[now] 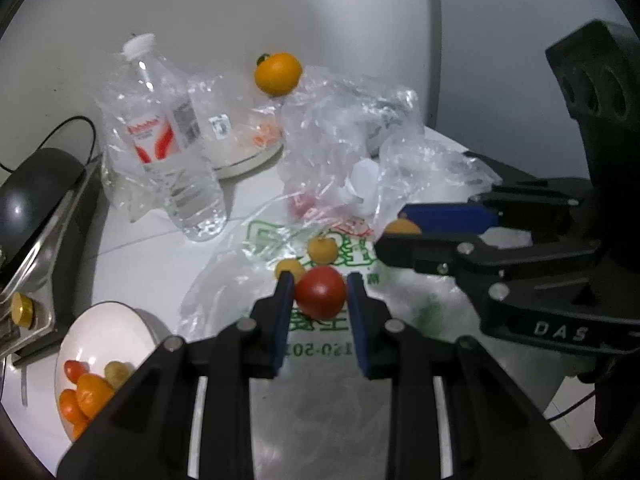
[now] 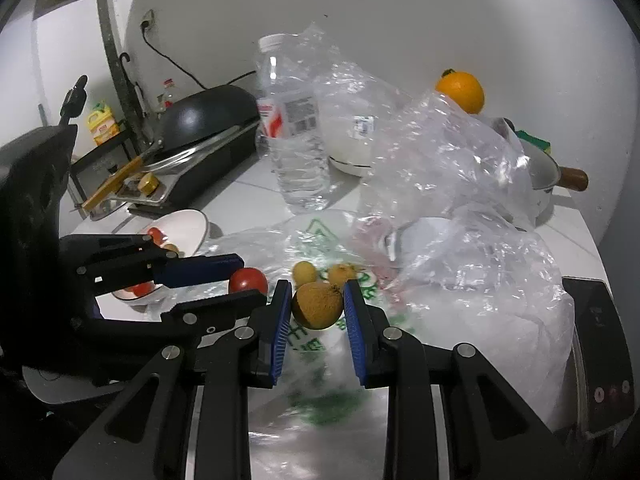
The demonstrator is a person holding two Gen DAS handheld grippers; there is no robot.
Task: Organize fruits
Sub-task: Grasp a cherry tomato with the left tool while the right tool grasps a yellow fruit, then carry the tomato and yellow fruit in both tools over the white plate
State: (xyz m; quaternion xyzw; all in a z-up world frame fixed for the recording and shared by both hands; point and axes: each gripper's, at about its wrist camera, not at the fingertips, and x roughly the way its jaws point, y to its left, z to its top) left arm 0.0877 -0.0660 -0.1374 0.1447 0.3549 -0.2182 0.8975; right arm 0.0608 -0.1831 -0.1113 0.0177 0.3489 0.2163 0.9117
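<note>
A white counter [image 2: 248, 196] carries everything. The water bottle [image 2: 294, 128] stands near its middle. Left of the bottle sit a black cooker [image 2: 208, 136] and a white bowl [image 2: 188, 228] of small fruit. In front of the bottle lies a printed plastic bag [image 2: 320, 240]; right of it, crumpled clear bags [image 2: 460, 152].

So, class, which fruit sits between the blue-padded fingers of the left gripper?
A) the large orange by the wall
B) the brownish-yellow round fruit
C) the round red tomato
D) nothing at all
C: in the left wrist view the round red tomato sits between the blue pads of the left gripper, while the brownish-yellow round fruit is in the right gripper.
</note>
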